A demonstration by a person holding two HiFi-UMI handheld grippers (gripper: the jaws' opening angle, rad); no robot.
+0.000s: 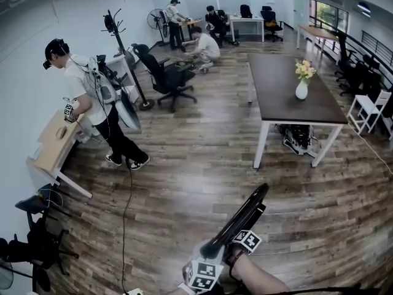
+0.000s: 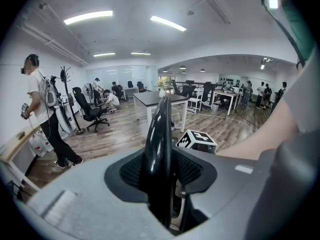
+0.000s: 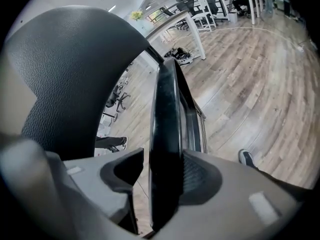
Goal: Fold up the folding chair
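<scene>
Wood planks are covering the floor (image 1: 202, 165) of an open office, where the folding chair (image 1: 242, 214) is showing edge-on at the near middle of the head view, a slim black shape slanting up toward the right above the floor. Both tools are holding it. The left tool (image 2: 161, 169) is clamping narrow on a glossy black edge of the chair, both pads pressing against it. The right tool (image 3: 165, 179) is gripping another glossy black edge a little wider; its right pad is lying on the edge, and a thin strip of floor is showing beside its left pad. A textured black panel (image 3: 75, 74) of the chair is filling the upper left of the right gripper view.

Farther off to the right, a dark-topped counter (image 1: 276, 72) on white legs is carrying a white vase (image 1: 301, 91) of yellow flowers. At the left, a person in a white shirt (image 1: 83, 88) is standing beside a small pale wooden counter (image 1: 52, 143), with a black office chair (image 1: 166, 75) behind them. More people are gathering at the far end of the room.
</scene>
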